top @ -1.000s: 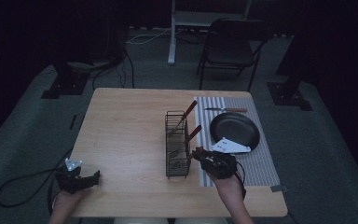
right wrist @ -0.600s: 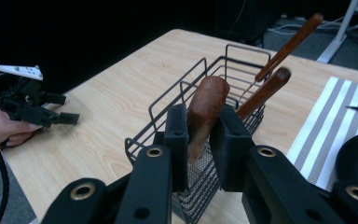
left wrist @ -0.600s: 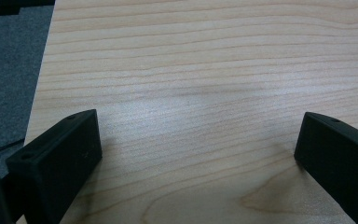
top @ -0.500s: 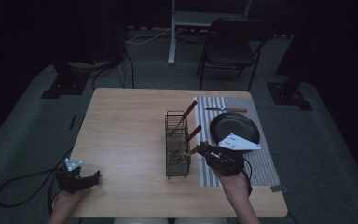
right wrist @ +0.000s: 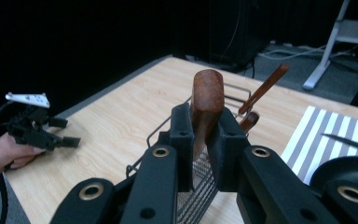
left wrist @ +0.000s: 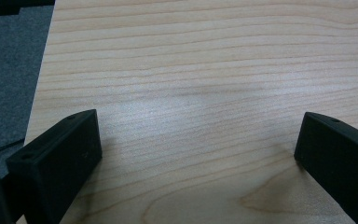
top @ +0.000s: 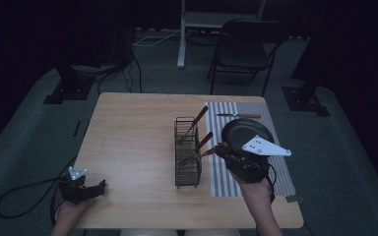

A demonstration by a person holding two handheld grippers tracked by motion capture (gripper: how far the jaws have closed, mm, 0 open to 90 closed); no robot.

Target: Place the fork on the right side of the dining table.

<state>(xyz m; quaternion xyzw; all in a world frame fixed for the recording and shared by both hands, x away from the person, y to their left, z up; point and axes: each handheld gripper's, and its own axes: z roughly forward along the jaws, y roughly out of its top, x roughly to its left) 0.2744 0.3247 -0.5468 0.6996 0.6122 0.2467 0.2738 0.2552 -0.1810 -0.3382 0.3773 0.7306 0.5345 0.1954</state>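
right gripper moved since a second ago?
Yes. The right gripper, shut on a wooden-handled utensil, has shifted right along the wire rack, toward the black pan.

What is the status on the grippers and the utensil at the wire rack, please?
Right gripper shut on wooden-handled utensil, jaws just closed. Left gripper open, nothing between the jaws. Utensil head beside wire rack; two other handles lean out of it close by.

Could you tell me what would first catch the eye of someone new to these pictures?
The right gripper is shut on the brown wooden handle of a slotted metal utensil beside the black wire rack at the table's middle. Right of it, a round black pan sits on a grey striped mat. The left gripper rests open at the near left edge.
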